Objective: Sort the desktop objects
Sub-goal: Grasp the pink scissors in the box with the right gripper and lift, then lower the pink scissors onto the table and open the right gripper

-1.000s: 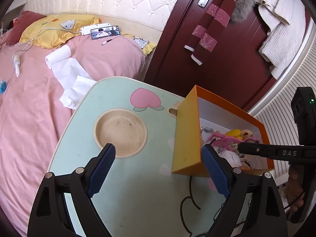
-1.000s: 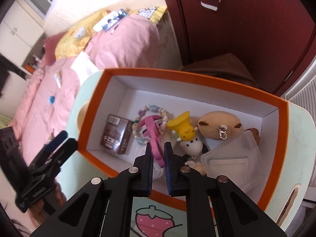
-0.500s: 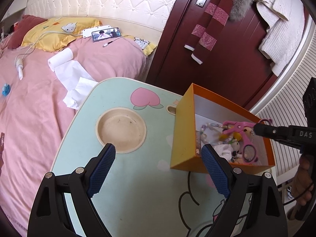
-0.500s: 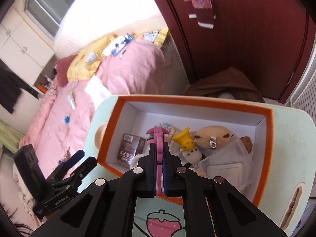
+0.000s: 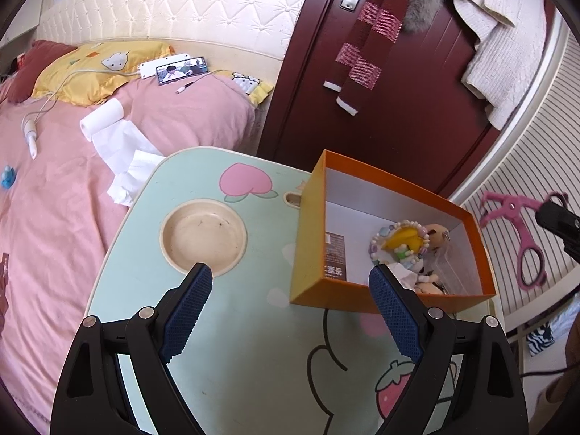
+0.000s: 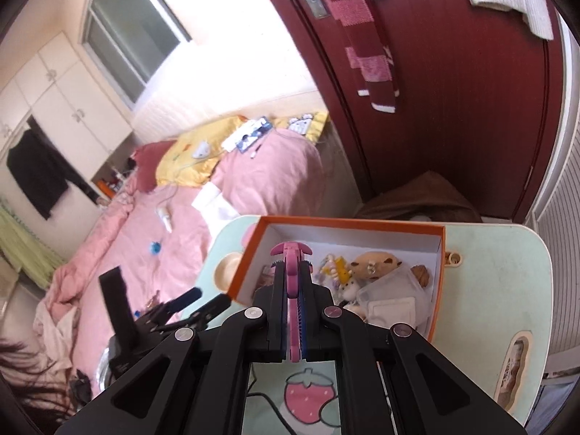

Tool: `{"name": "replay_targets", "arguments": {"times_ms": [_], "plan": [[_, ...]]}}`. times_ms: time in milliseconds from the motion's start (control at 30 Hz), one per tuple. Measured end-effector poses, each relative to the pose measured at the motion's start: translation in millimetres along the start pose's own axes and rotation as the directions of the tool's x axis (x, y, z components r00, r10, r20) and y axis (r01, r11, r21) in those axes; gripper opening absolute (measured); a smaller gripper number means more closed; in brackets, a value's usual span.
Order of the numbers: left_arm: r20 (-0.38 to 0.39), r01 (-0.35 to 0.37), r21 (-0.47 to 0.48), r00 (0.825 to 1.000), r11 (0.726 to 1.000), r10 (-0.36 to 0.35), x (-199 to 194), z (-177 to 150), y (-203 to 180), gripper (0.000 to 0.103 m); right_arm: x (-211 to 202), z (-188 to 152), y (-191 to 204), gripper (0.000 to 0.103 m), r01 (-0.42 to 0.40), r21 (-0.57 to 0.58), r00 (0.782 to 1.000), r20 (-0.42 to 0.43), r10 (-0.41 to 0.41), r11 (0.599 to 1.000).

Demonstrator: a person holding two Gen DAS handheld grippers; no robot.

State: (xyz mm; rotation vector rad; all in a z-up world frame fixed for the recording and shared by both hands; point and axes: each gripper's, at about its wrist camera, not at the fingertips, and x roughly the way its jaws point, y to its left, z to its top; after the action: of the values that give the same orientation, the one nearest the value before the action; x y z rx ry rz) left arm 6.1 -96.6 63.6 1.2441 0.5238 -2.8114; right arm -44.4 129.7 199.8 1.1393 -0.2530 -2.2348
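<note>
While the right gripper (image 6: 295, 311) is clamped on the pink plastic scissor-handled tongs (image 6: 291, 272), they hang in the air above the orange cardboard box (image 5: 311, 224) on the mint cartoon-printed table (image 5: 232, 344). The left gripper (image 5: 290, 308) hovers over the table beside the box, jaws wide and empty.

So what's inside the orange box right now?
Inside the orange box: a dark packet, bead bracelet, yellow toy, brown plush, clear plastic case. Anything beneath them is hidden.
</note>
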Motion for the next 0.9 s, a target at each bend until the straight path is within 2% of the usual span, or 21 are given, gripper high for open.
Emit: {"name": "replay_targets", "arguments": {"times_ms": [167, 400, 600, 667, 733, 800, 900], "plan": [[0.015, -0.02, 0.005, 1.0, 1.0, 0.02, -5.0, 2.5, 0.7, 0.089, 1.9, -30.4, 9.7, 0.006, -0.03, -0.049, 0.998, -0.058, 0.027, 0.998], [0.023, -0.03, 0.003, 0.999, 1.0, 0.03, -9.4, 5.6, 1.9, 0.089, 55.4, -84.0, -8.8, 0.006, -0.036, 0.015, 0.981, -0.189, 0.038, 0.999], [0.022, -0.038, 0.036, 0.999, 0.999, 0.037, -9.1, 6.1, -6.1, 0.089, 77.1, -106.1, -30.1, 0.009, -0.027, 0.064, 0.978, -0.205, 0.039, 0.998], [0.016, -0.026, 0.056, 1.0, 0.998, 0.025, -7.7, 8.6, -11.2, 0.089, 80.3, -111.1, -33.2, 0.01, -0.001, 0.046, 0.976, -0.217, 0.011, 0.999], [0.004, -0.003, 0.096, 1.0, 0.995, 0.003, -6.0, 13.4, -20.1, 0.089, 81.1, -115.8, -36.0, 0.019, 0.047, 0.022, 0.976, -0.215, -0.041, 0.999], [-0.011, 0.029, 0.136, 1.0, 0.99, -0.028, -4.1, 19.3, -30.6, 0.089, 75.6, -117.6, -39.9, 0.037, 0.064, 0.029, 0.979, -0.198, -0.057, 0.998], [-0.056, 0.123, 0.19, 0.992, 0.974, -0.114, 1.1, 30.2, -49.2, 0.089, 58.1, -117.1, -48.0, 0.047, 0.045, 0.071, 0.989, -0.14, -0.035, 0.996]]}}
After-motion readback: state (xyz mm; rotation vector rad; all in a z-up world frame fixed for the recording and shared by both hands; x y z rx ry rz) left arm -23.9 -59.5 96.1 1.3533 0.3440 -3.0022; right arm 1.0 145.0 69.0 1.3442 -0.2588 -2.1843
